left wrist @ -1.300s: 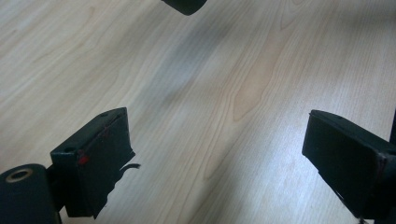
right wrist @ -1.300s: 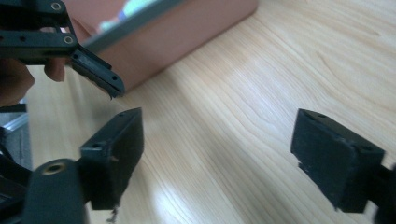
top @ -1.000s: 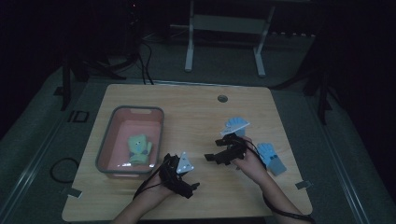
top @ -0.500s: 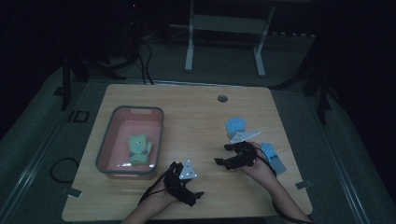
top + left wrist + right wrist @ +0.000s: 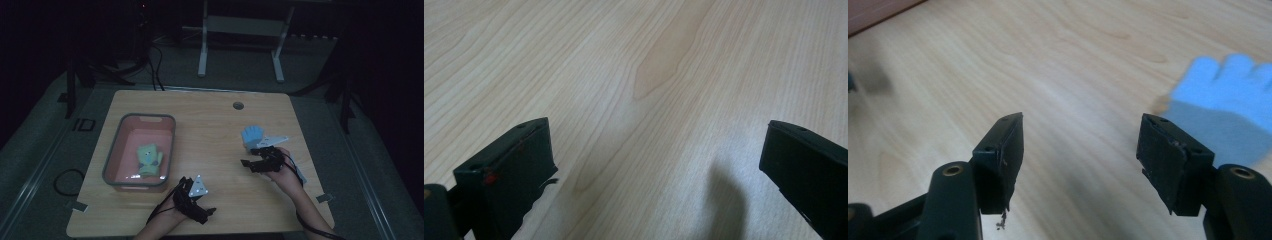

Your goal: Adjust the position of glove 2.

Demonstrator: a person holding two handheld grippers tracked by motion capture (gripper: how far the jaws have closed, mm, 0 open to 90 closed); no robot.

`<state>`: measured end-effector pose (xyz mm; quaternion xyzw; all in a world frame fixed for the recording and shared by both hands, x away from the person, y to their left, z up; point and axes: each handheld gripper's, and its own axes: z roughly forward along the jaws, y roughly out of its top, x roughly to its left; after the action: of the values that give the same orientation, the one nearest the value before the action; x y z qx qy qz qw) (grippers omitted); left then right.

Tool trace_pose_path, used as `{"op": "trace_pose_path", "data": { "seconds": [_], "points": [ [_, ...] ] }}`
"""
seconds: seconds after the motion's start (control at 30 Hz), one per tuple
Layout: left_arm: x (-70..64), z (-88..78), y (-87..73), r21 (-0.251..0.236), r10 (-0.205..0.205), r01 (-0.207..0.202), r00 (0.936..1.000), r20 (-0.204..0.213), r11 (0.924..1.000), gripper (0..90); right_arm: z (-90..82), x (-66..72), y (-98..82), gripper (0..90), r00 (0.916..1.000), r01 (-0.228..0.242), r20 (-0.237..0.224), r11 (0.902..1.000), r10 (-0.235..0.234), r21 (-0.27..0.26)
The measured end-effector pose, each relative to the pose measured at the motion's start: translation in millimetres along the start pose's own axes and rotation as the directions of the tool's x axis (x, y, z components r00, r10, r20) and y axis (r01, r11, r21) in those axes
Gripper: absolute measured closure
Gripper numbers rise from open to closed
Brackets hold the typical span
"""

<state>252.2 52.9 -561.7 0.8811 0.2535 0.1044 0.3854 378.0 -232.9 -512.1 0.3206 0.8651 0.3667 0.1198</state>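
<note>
A light blue glove (image 5: 252, 136) lies flat on the right half of the wooden table (image 5: 210, 125); in the right gripper view the glove (image 5: 1228, 100) sits just beyond the right jaw. My right gripper (image 5: 250, 165) (image 5: 1080, 125) hovers beside it. Its jaws have just been closing, with bare wood between them and no contact with the glove. A green glove (image 5: 149, 159) lies inside the pink tub (image 5: 145, 117) on the left. My left gripper (image 5: 200, 207) (image 5: 656, 130) is low over the near edge, its jaws wide open with nothing between them.
A round cable hole (image 5: 238, 105) sits near the table's far edge. White desk legs (image 5: 203, 45) stand on the floor behind the table. Cables trail from both grippers toward the near edge.
My right gripper has shifted a little to the right and its jaws have narrowed. My left gripper has sunk toward the near edge of the table. The gloves have not moved.
</note>
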Motion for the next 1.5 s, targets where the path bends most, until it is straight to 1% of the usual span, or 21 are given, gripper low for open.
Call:
{"op": "trace_pose_path", "data": {
  "seconds": [0.13, 0.27, 0.33, 0.5, 0.6, 0.7, 0.83, 0.87, 0.9, 0.97, 1.07, 1.17, 1.23, 1.3, 1.33, 1.37, 1.4, 1.47, 1.5],
  "points": [
    [-1.1, -0.9, -1.2, -0.011, -0.001, 0.001, 1.0, -0.005, 0.9999, 1.3, -2.8, -9.1, 5.1, 38.0, 0.9997, -0.011, 0.023, 0.9998, 0.012, -0.018],
    [-1.8, -1.2, -1.7, -0.012, -0.002, 0.002, 1.0, -0.004, 0.9999, 1.3, -5.8, -18.2, 10.8, 39.7, 0.9987, -0.019, 0.047, 0.9992, 0.021, -0.037],
    [-2.3, -1.1, -1.8, -0.013, 0.004, -0.004, 1.0, -0.009, 0.9999, 1.3, -6.9, -23.4, 14.4, 39.9, 0.9983, -0.022, 0.053, 0.9988, 0.024, -0.044],
    [-2.8, -0.4, -1.5, -0.01, 0.006, -0.006, 1.0, -0.007, 0.9999, 1.2, -6.7, -37.1, 24.5, 41.3, 0.996, -0.031, 0.082, 0.998, 0.036, -0.055],
    [-2.7, -0.5, -2.0, -0.016, 0.0, 0.0, 1.0, -0.006, 0.9999, 1.3, -4.6, -44.9, 30.5, 42.8, 0.9924, -0.052, 0.108, 0.9968, 0.058, -0.061],
    [-3.0, -0.8, -2.2, -0.019, 0.004, -0.005, 1.0, -0.005, 0.9998, 1.2, 0.3, -51.4, 34.9, 44.8, 0.9879, -0.074, 0.132, 0.9955, 0.081, -0.059],
    [-2.5, -1.1, -2.7, -0.024, 0.005, -0.005, 1.0, -0.002, 0.9997, 1.3, 11.0, -58.5, 36.9, 47.7, 0.9829, -0.095, 0.154, 0.9944, 0.101, -0.047],
    [-2.5, -1.1, -2.8, -0.025, 0.005, -0.005, 1.0, 0.0, 0.9997, 1.2, 14.7, -60.9, 36.9, 50.0, 0.9797, -0.1, 0.17, 0.9941, 0.106, -0.042],
    [-2.5, -1.2, -3.0, -0.026, 0.004, -0.004, 1.0, 0.001, 0.9996, 1.3, 16.9, -62.6, 36.6, 50.5, 0.9777, -0.107, 0.177, 0.9935, 0.113, -0.039],
    [-2.4, -1.5, -3.1, -0.027, 0.007, -0.007, 1.0, 0.003, 0.9996, 1.3, 22.6, -67.0, 35.2, 53.2, 0.9744, -0.122, 0.186, 0.9919, 0.127, -0.036],
    [-2.6, -1.7, -3.7, -0.028, 0.008, -0.008, 0.9999, 0.01, 0.9996, 1.3, 30.1, -72.3, 31.9, 54.5, 0.9709, -0.149, 0.185, 0.9884, 0.152, -0.027],
    [-3.1, -1.1, -4.4, -0.026, 0.013, -0.013, 0.9999, 0.011, 0.9996, 1.3, 36.4, -76.7, 27.9, 55.0, 0.9645, -0.169, 0.205, 0.9856, 0.167, -0.008],
    [-3.0, -1.4, -4.1, -0.029, 0.018, -0.018, 0.9998, 0.007, 0.9994, 1.3, 40.1, -79.5, 25.4, 55.8, 0.9616, -0.186, 0.205, 0.9826, 0.182, -0.004],
    [-2.6, -2.2, -4.2, -0.038, 0.01, -0.01, 0.9999, 0.004, 0.9992, 1.3, 44.3, -81.8, 23.6, 56.2, 0.9613, -0.189, 0.206, 0.9819, 0.182, 0.013],
    [-2.6, -2.2, -4.2, -0.038, 0.01, -0.01, 0.9999, 0.004, 0.9992, 1.3, 44.3, -81.8, 23.6, 56.2, 0.9613, -0.189, 0.206, 0.9819, 0.182, 0.013],
    [-1.7, -2.8, -4.5, -0.039, 0.009, -0.009, 1.0, 0.0, 0.9992, 1.3, 50.1, -82.7, 21.5, 57.6, 0.9596, -0.179, 0.226, 0.9832, 0.167, 0.034],
    [-1.5, -3.2, -4.6, -0.042, 0.006, -0.006, 1.0, 0.0, 0.9991, 1.3, 51.8, -82.8, 20.9, 57.5, 0.9601, -0.182, 0.223, 0.9824, 0.168, 0.043],
    [-1.5, -3.7, -4.6, -0.045, 0.006, -0.006, 1.0, -0.002, 0.999, 1.3, 56.3, -82.4, 18.8, 58.3, 0.9559, -0.169, 0.254, 0.9836, 0.147, 0.064],
    [-1.5, -3.7, -4.8, -0.045, 0.007, -0.007, 1.0, 0.0, 0.9989, 1.3, 57.7, -82.6, 17.6, 59.5, 0.9571, -0.169, 0.249, 0.9835, 0.148, 0.064]
  ]
}}
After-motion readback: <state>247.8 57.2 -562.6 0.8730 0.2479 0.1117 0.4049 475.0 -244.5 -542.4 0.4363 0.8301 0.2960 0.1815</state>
